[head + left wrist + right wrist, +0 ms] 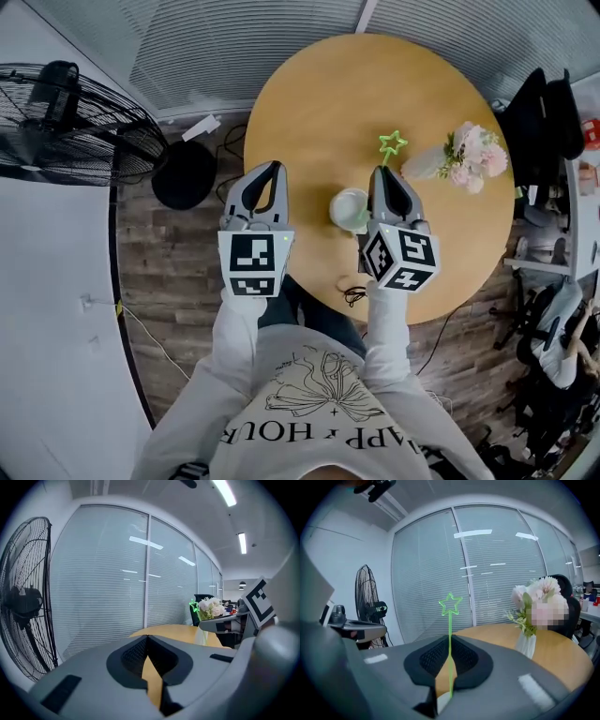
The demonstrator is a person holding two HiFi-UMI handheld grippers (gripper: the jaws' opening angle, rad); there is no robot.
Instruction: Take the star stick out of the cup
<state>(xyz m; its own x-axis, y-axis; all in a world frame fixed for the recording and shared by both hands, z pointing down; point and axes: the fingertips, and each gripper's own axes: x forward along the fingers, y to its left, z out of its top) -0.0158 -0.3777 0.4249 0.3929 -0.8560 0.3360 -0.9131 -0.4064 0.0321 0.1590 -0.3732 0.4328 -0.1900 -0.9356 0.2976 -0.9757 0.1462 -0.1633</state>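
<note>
A thin green star stick [450, 620] stands upright between the tips of my right gripper [449, 640], which is shut on its stem. In the head view its star [392, 143] shows just beyond the right gripper [382, 170]. The white cup [349, 210] stands on the round wooden table [319, 103], close against that gripper's left side. The stick's lower end is hidden under the gripper, so I cannot tell whether it is still in the cup. My left gripper [273, 167] hovers over the table's left edge, shut with nothing in it [147, 638].
A white vase of pink flowers [461, 157] stands right of the star. A black floor fan [70, 122] is at the far left, with a dark round base [185, 174] beside the table. Glass walls with blinds [487, 573] lie behind. Office chairs [548, 122] stand at the right.
</note>
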